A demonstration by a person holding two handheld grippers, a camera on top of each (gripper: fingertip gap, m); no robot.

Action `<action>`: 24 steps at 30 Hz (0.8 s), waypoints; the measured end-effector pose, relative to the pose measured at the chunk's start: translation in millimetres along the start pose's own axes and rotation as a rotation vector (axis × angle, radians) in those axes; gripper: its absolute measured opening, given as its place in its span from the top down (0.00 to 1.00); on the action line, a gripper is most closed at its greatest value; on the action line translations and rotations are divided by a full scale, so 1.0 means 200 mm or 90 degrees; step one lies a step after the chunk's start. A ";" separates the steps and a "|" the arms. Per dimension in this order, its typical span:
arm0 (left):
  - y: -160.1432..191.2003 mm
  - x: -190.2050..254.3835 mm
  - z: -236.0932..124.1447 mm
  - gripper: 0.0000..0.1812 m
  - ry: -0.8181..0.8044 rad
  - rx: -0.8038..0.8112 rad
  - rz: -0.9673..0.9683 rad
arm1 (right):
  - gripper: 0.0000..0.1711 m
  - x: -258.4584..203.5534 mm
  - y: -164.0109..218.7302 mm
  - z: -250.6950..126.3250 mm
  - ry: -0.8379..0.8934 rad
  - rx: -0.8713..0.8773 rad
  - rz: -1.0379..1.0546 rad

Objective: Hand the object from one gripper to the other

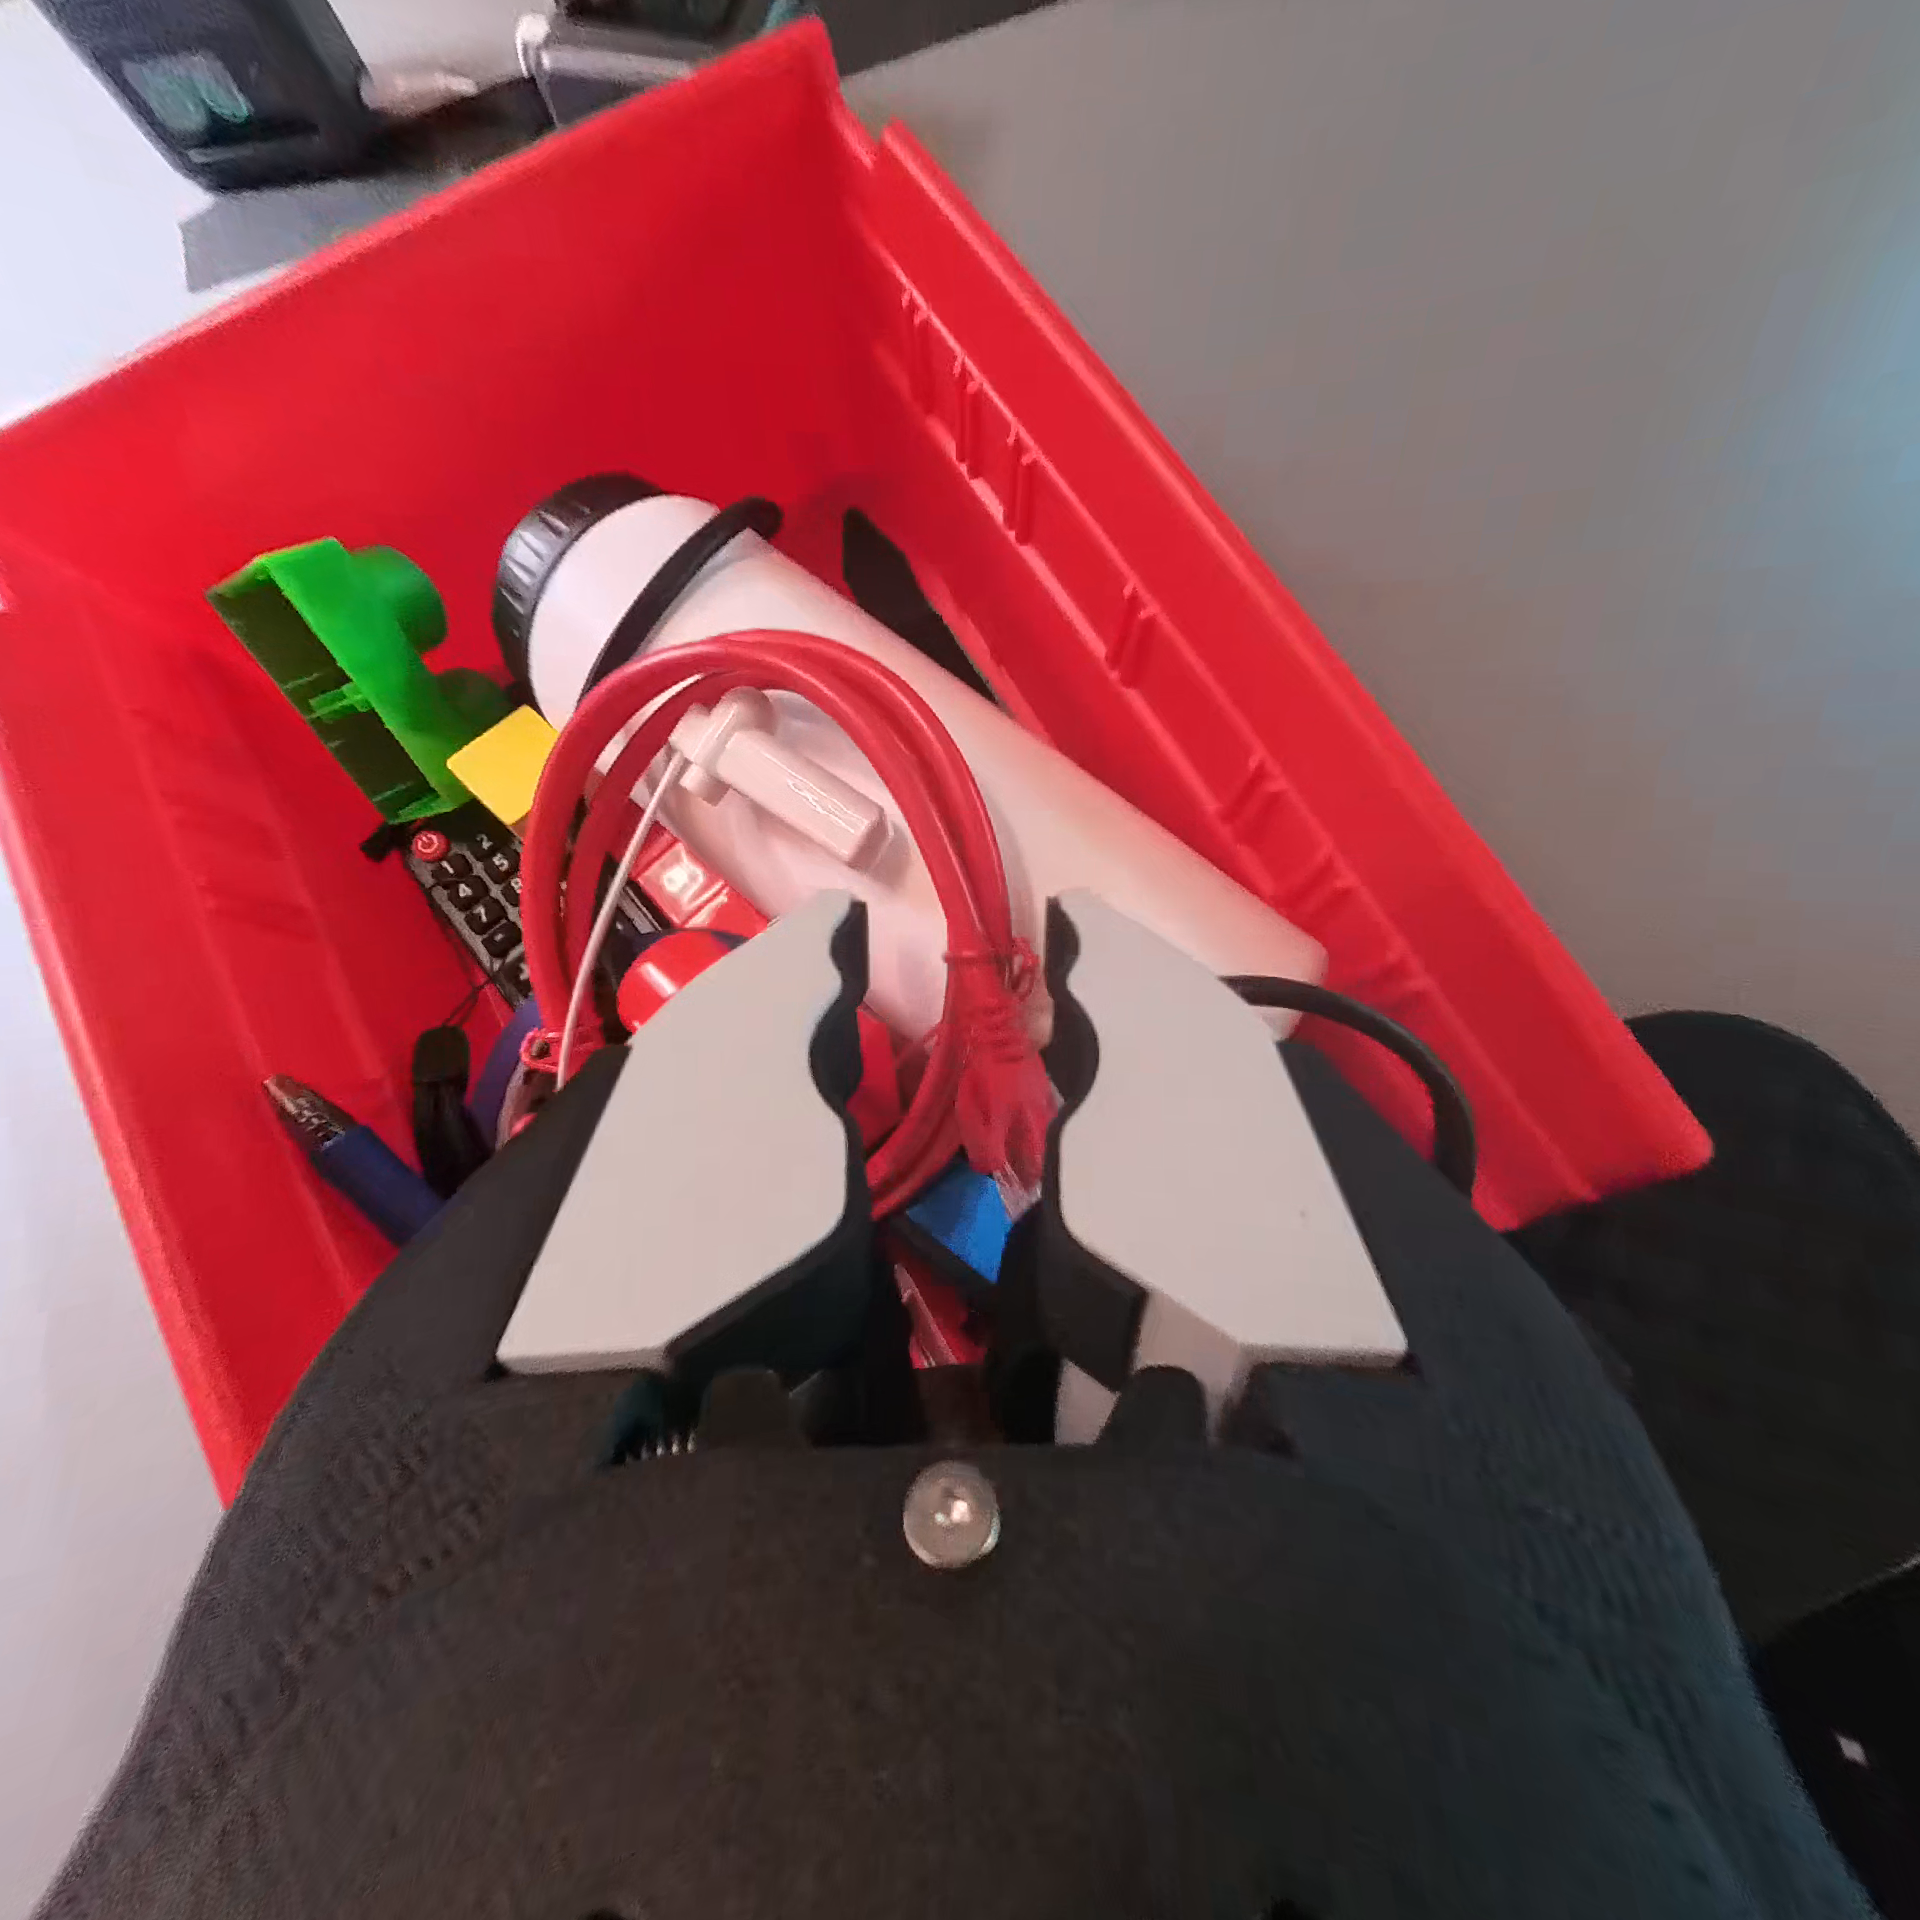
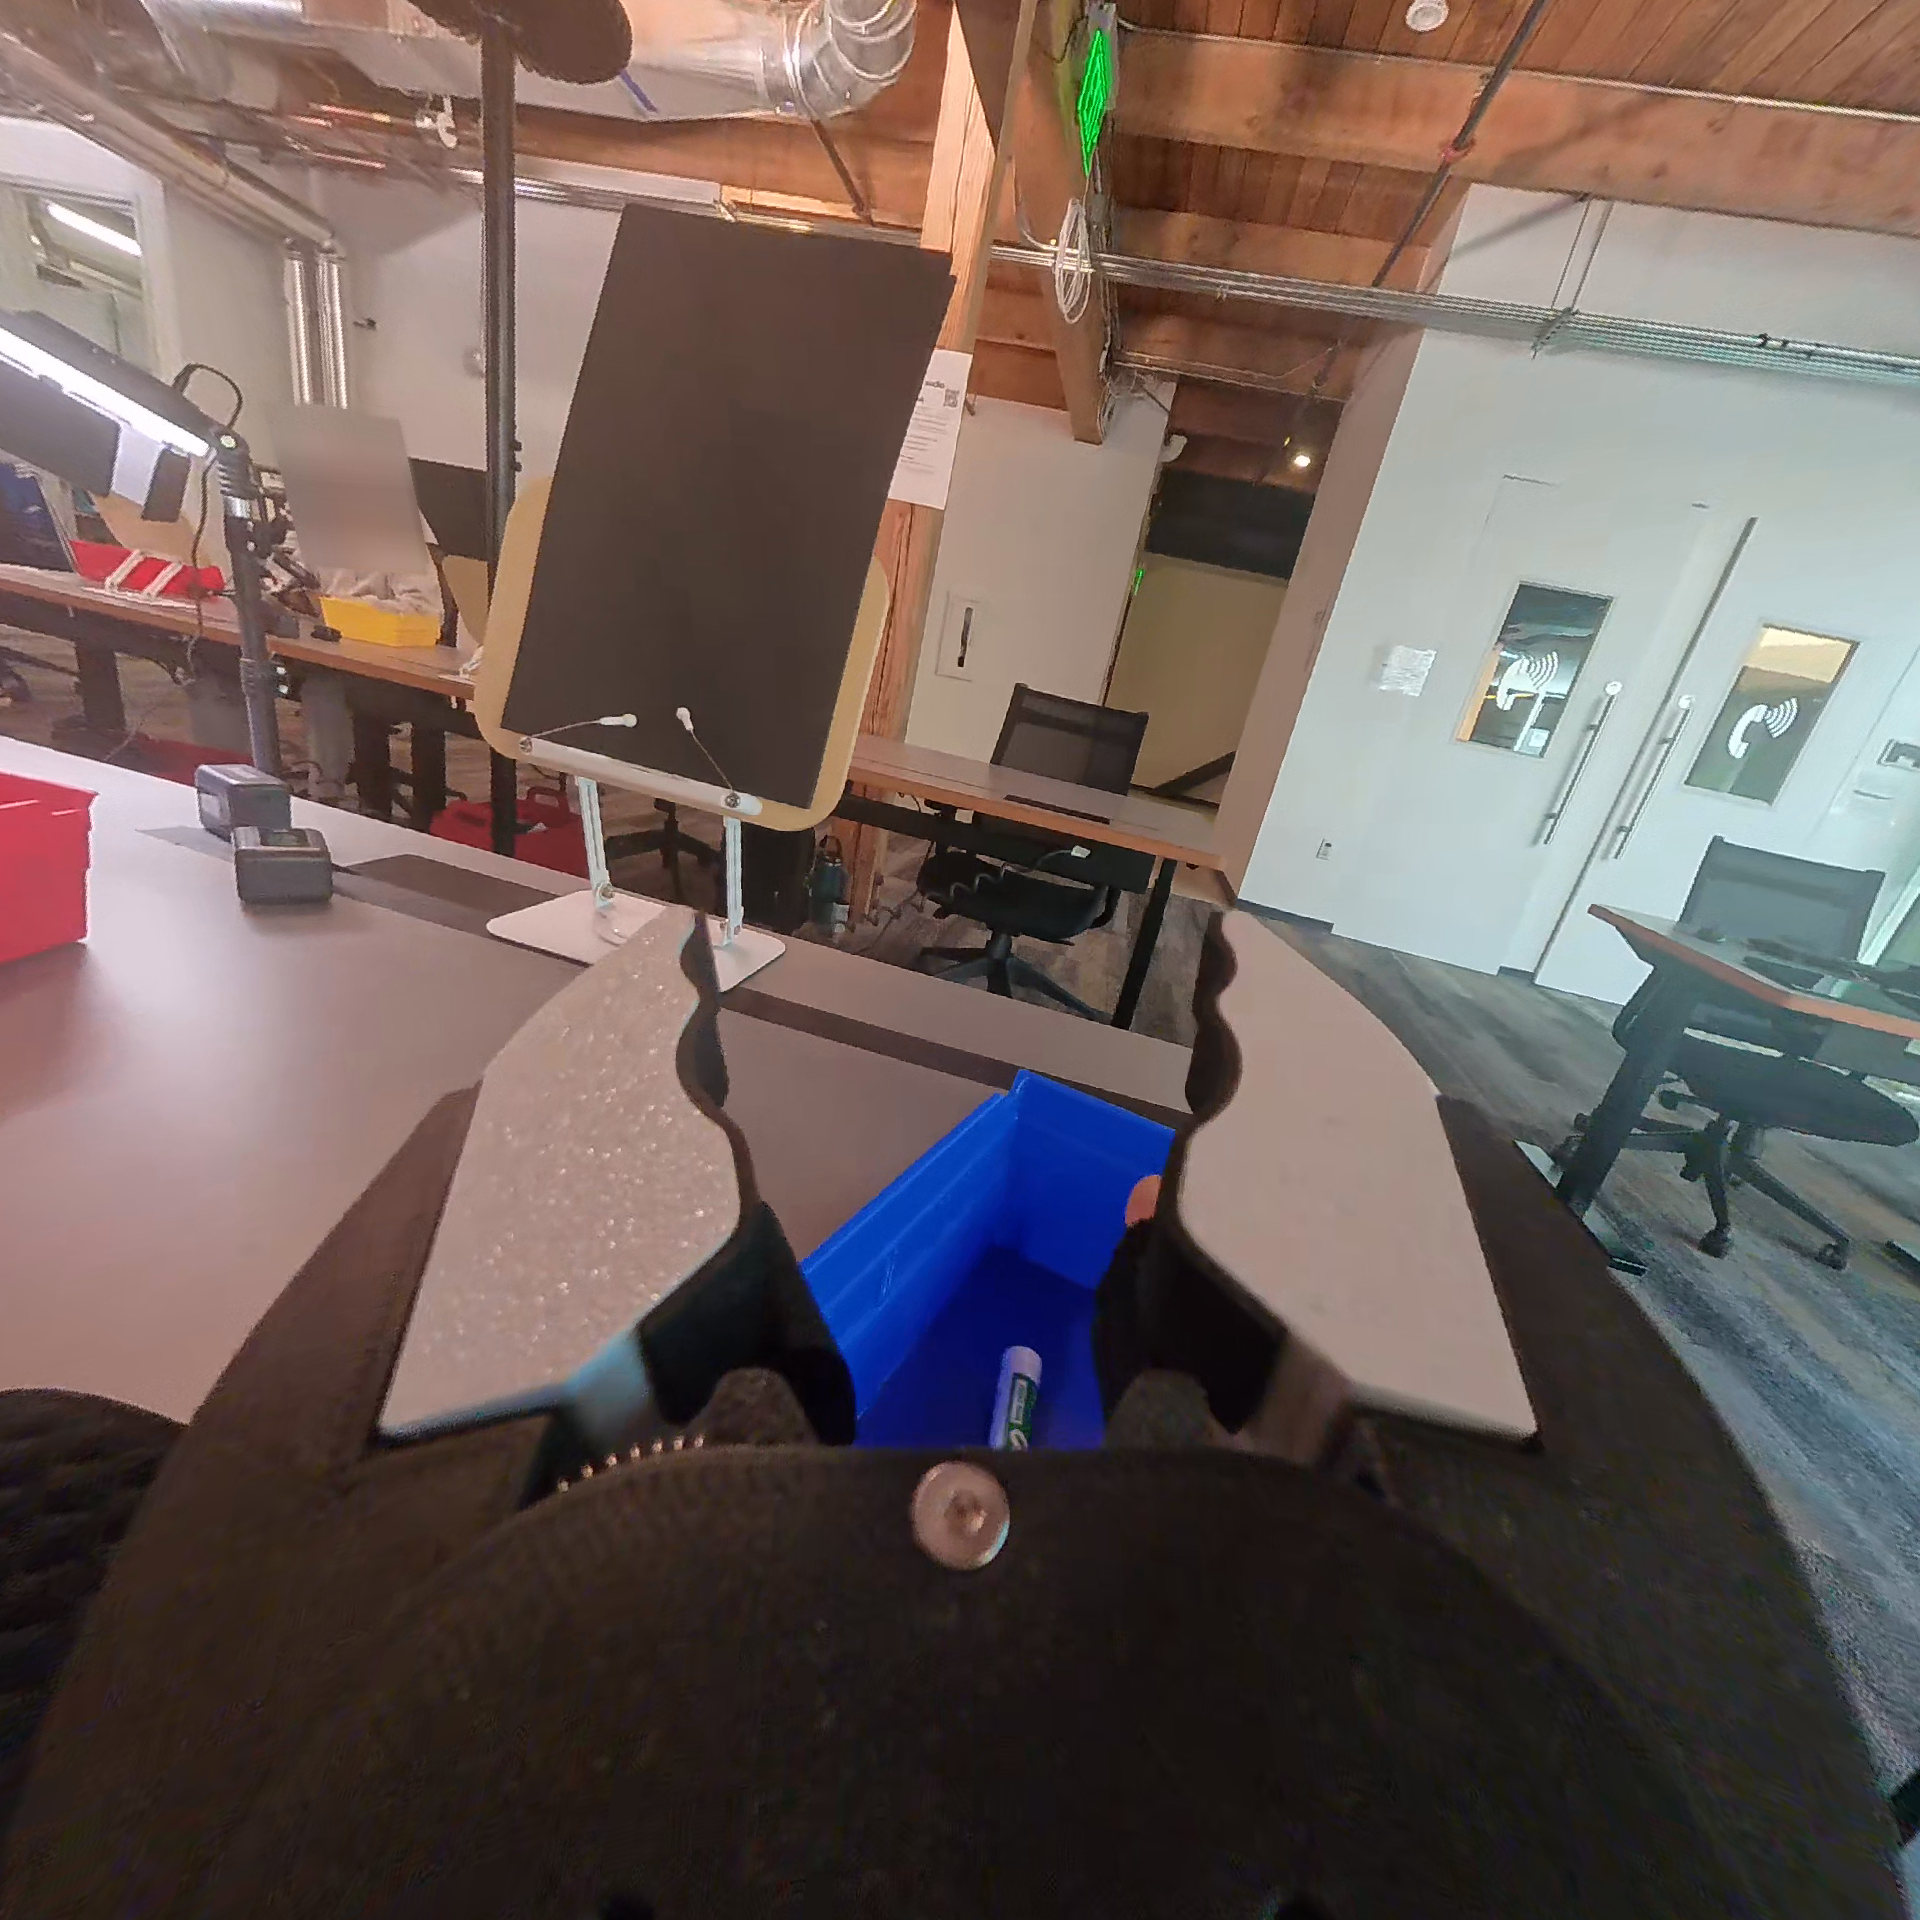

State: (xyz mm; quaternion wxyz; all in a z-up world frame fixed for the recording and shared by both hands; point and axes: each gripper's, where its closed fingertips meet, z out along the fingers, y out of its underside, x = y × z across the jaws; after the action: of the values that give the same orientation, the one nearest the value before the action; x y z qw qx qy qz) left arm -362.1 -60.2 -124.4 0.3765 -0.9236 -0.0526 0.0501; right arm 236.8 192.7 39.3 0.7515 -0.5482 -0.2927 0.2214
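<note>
My left gripper [image 1: 951, 920] hangs over a red bin [image 1: 623, 312] full of mixed items. Its jaws stand apart, and a coiled red cable [image 1: 935, 748] runs between them. The cable's red plug [image 1: 1003, 1081] lies against the right finger; the left finger does not touch the cable. My right gripper [image 2: 954, 935] is open and empty. It is held above a blue bin [image 2: 935, 1195] at the table edge. A white-and-green stick [image 2: 1016, 1403] lies in the blue bin.
The red bin also holds a white bottle with a black cap [image 1: 623, 582], a green plastic part [image 1: 343, 665], a yellow block [image 1: 504, 764], a remote [image 1: 473, 894] and blue-handled pliers [image 1: 343, 1143]. A black board on a stand [image 2: 717, 520] and two black devices [image 2: 281, 862] sit on the grey table [image 2: 208, 1091]. There is about 65 centimeters between the tips of the two grippers.
</note>
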 end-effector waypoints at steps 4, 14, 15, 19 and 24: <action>-0.02 0.01 0.01 0.92 0.010 0.004 0.007 | 0.49 0.00 0.01 0.00 0.003 -0.006 -0.007; -0.34 -0.05 -0.37 0.94 -0.028 0.283 0.018 | 0.50 -0.06 0.01 0.02 -0.020 -0.012 -0.022; -0.37 -0.03 -0.41 0.94 -0.029 0.317 0.028 | 0.50 -0.07 0.00 0.02 -0.024 -0.010 -0.020; -0.48 0.07 -0.58 0.94 -0.004 0.452 0.067 | 0.50 -0.13 -0.02 0.03 -0.044 -0.005 -0.020; -0.54 0.22 -0.69 0.94 0.049 0.531 0.084 | 0.53 -0.26 -0.07 0.04 -0.103 0.019 0.008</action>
State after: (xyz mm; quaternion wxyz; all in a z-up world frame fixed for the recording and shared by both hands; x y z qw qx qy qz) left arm -307.0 -72.7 46.8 0.7157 -0.6946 0.0453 0.0565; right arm 193.7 161.2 44.4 0.7322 -0.5193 -0.3454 0.2739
